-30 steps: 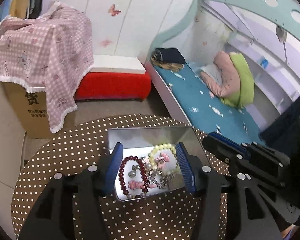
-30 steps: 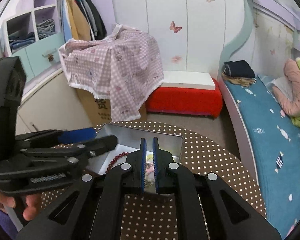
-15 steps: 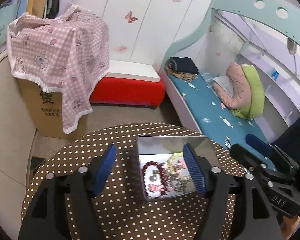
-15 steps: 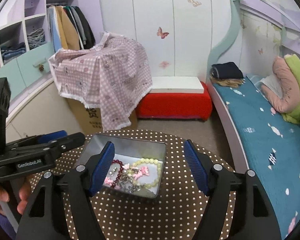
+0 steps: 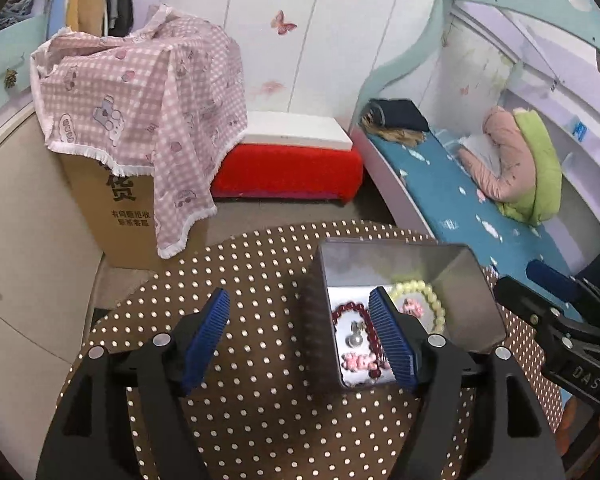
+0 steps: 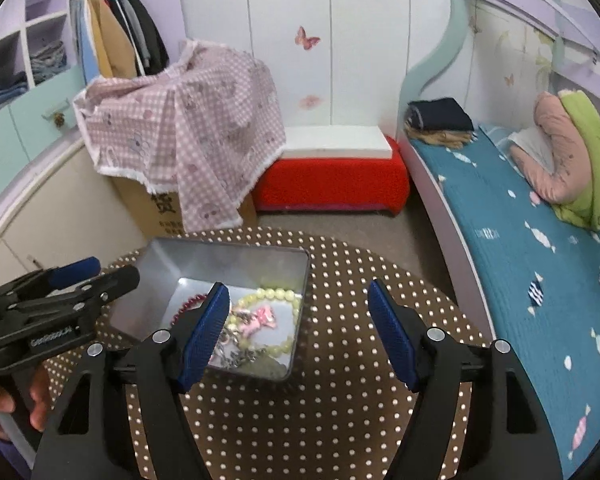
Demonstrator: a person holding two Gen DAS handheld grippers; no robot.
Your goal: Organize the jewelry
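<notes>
Looking along the left gripper (image 5: 300, 336): jaws spread wide, holding nothing; it has swung left since a second ago, so the metal tin (image 5: 476, 292) now sits off to its right on the dotted table (image 5: 260, 420). Red bead bracelet (image 5: 342, 312) and pale green bracelet (image 5: 436, 300) lie inside.

Right wrist view: right gripper (image 6: 298, 330), pinched nearly closed a second ago, now released and empty; tin at left, pink charm (image 6: 262, 320) within
</notes>
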